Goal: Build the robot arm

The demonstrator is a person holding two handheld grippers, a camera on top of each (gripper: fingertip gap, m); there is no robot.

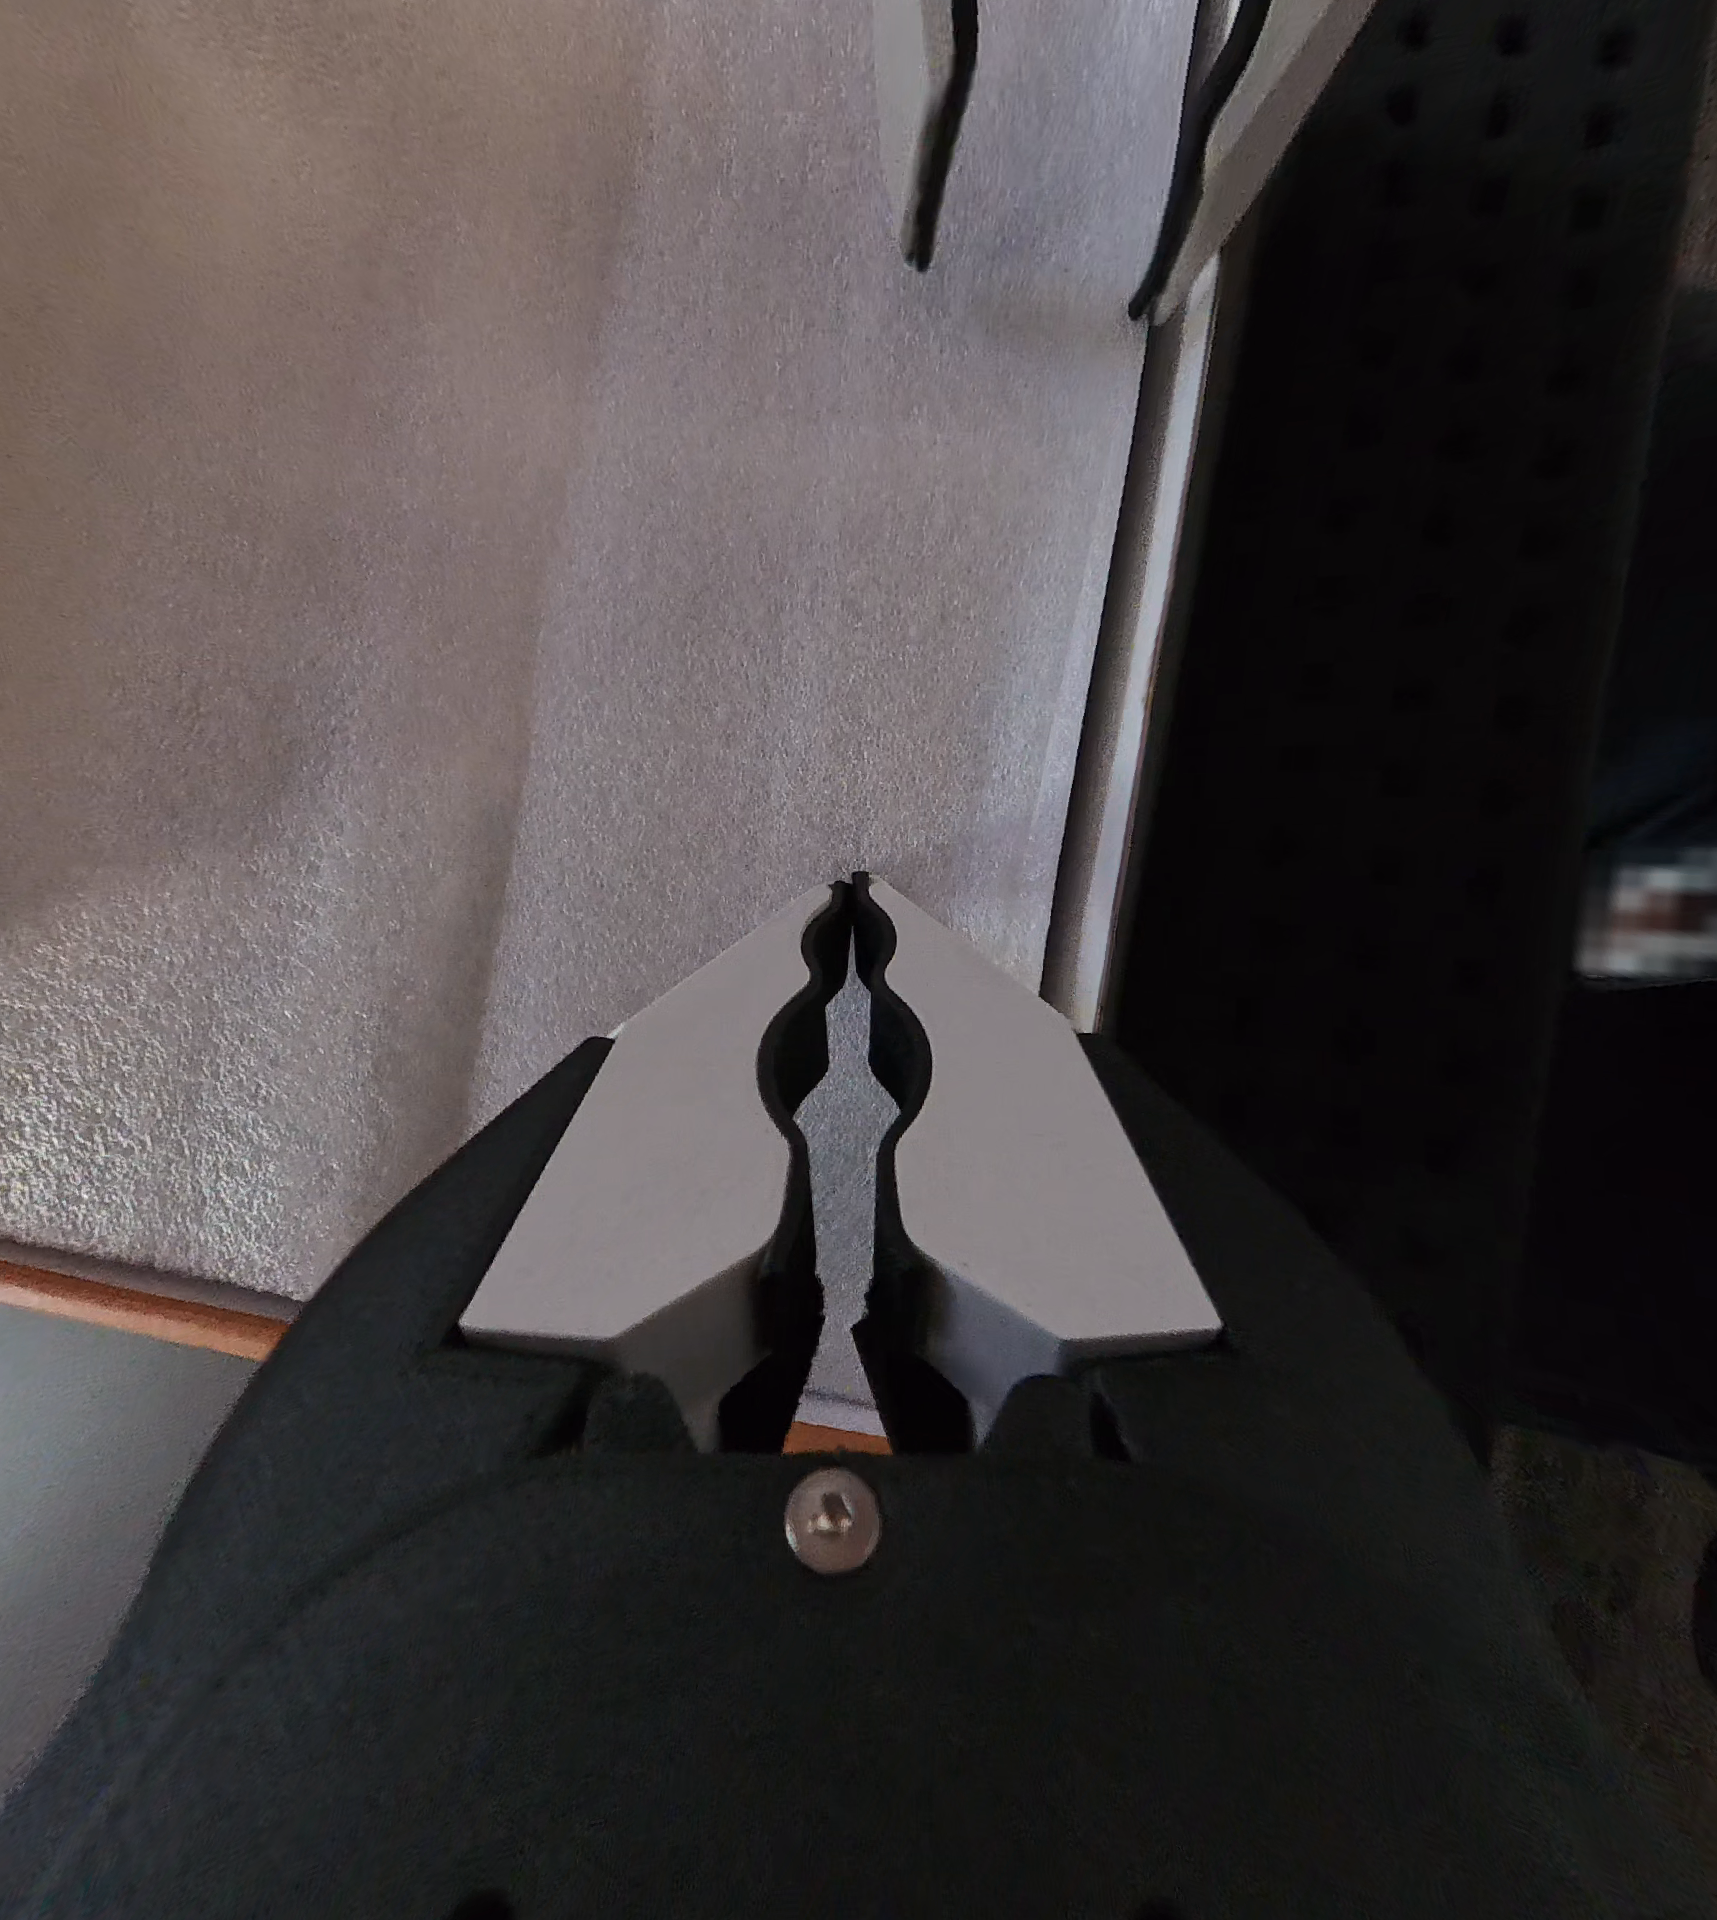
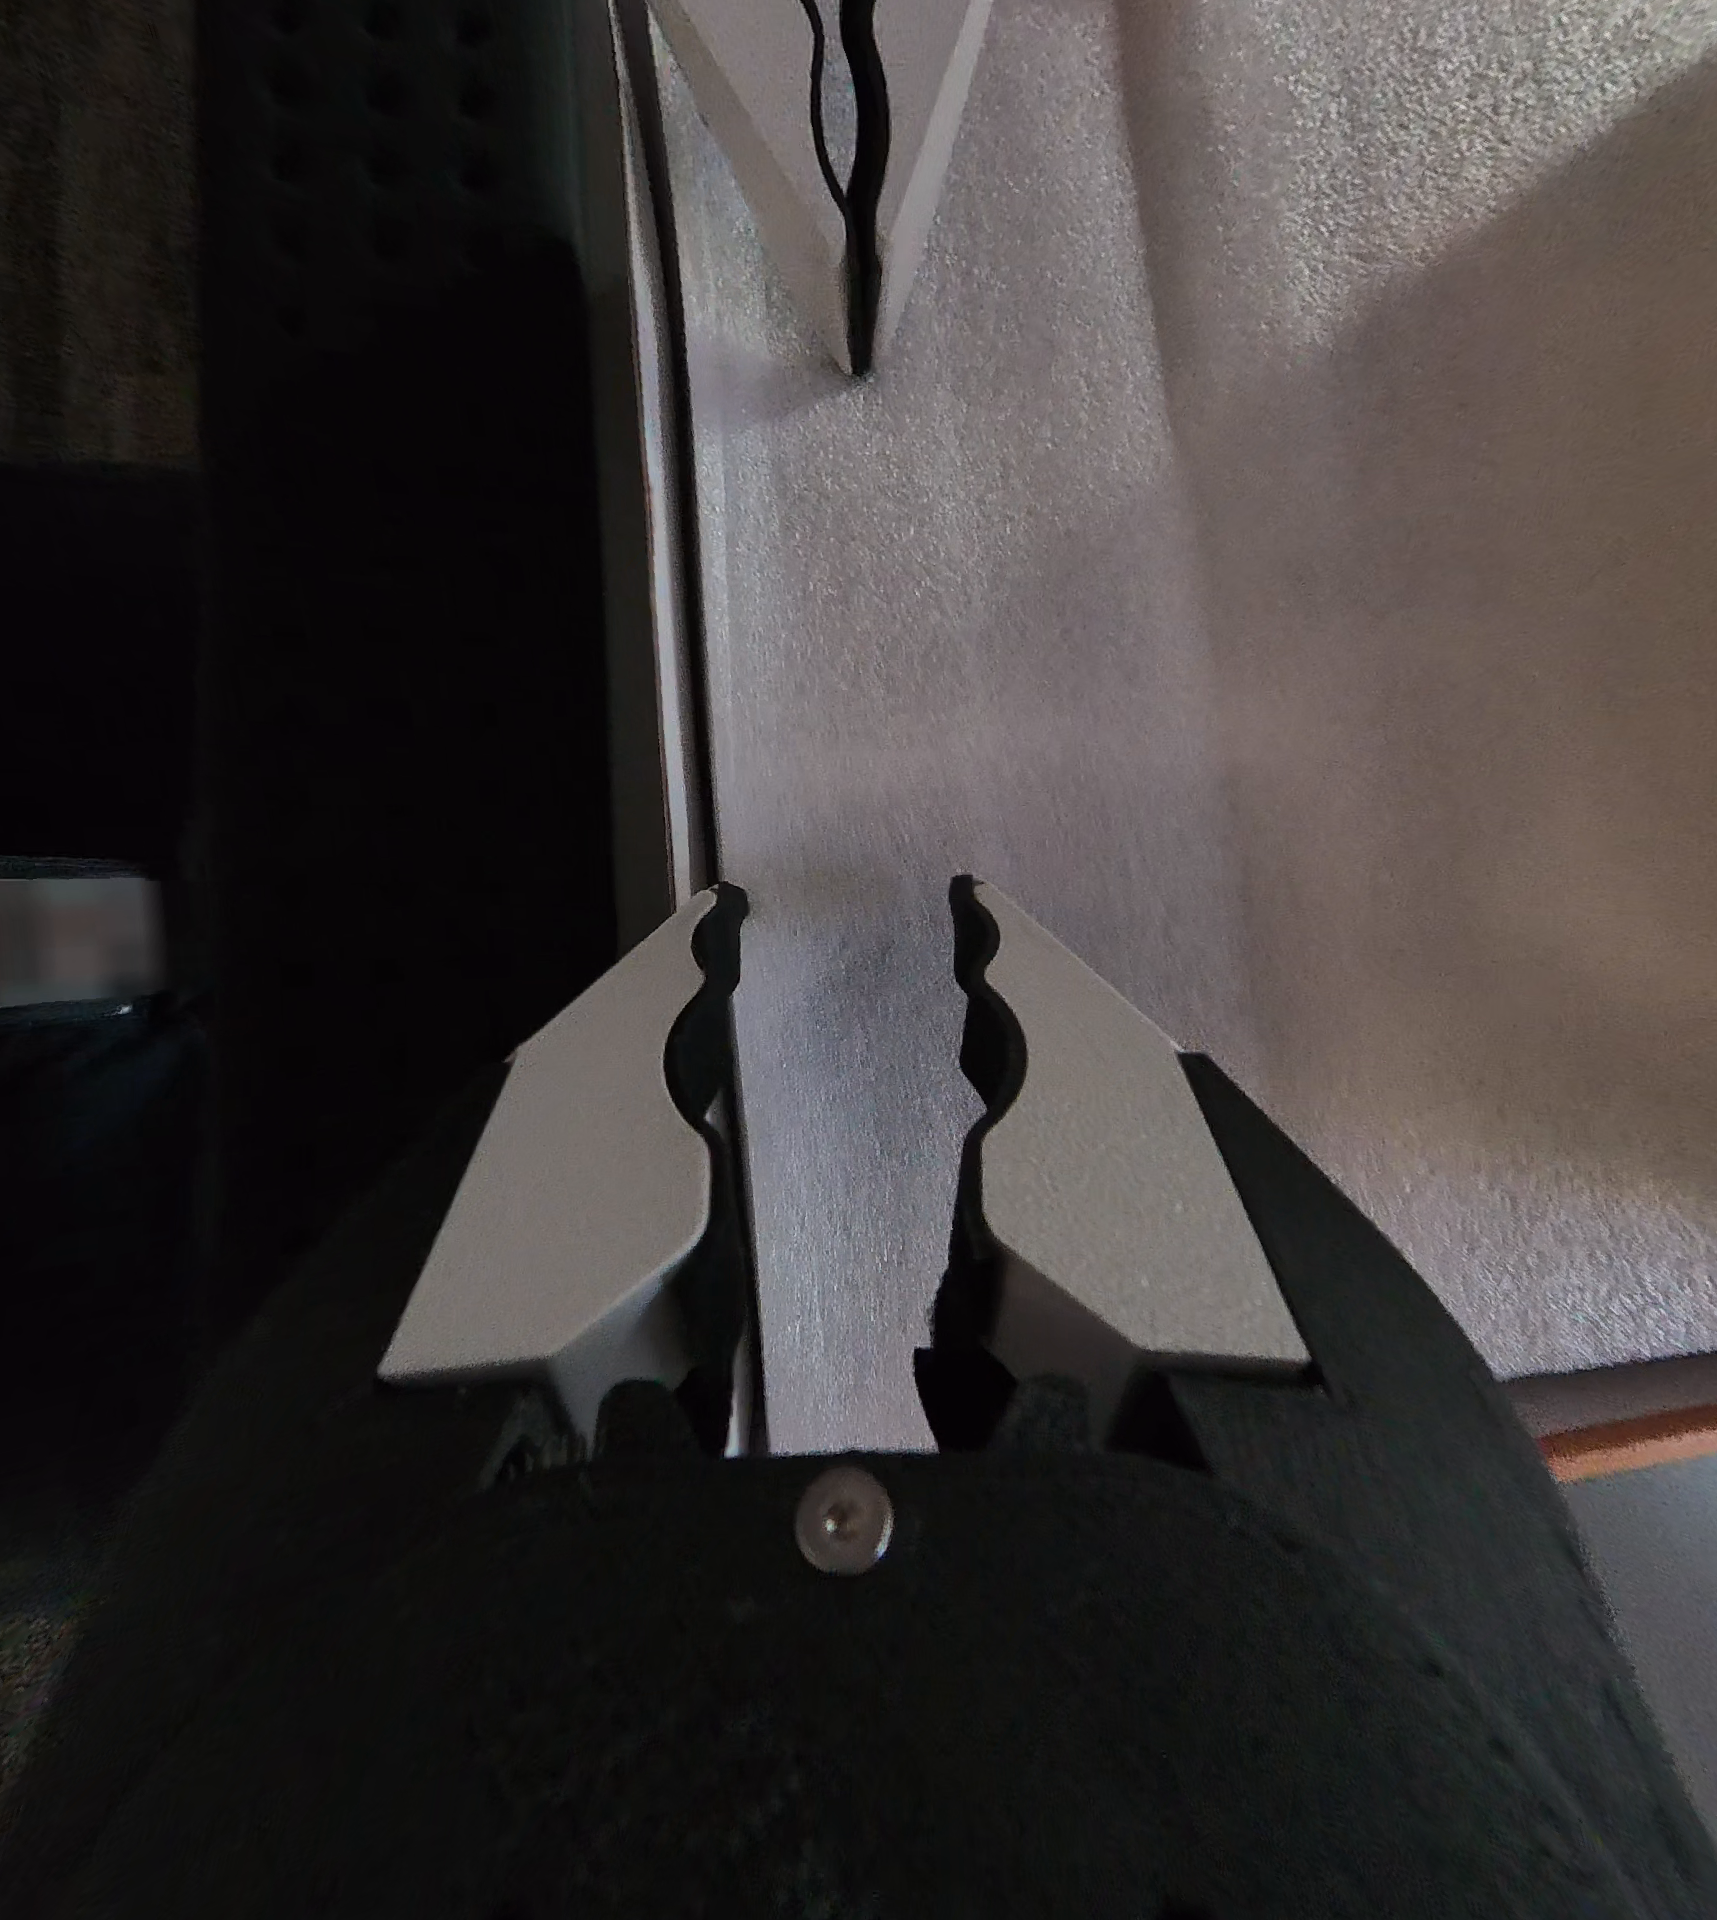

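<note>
While both face the white foam sheet (image 1: 781, 520) | left hand-held gripper (image 1: 855, 881) closed, empty | right hand-held gripper (image 2: 849, 886) parted, empty

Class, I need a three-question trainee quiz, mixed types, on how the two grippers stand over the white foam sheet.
1. True or false: the left gripper is open.
2. What lies under both grippers? A) white foam sheet B) towel C) tray
3. Fill in: the right gripper holds ____.

Key: 1 false, its tips meet on the sheet, though whether they pinch it is unclear. 2 A. 3 nothing; its fingers are apart.
</note>
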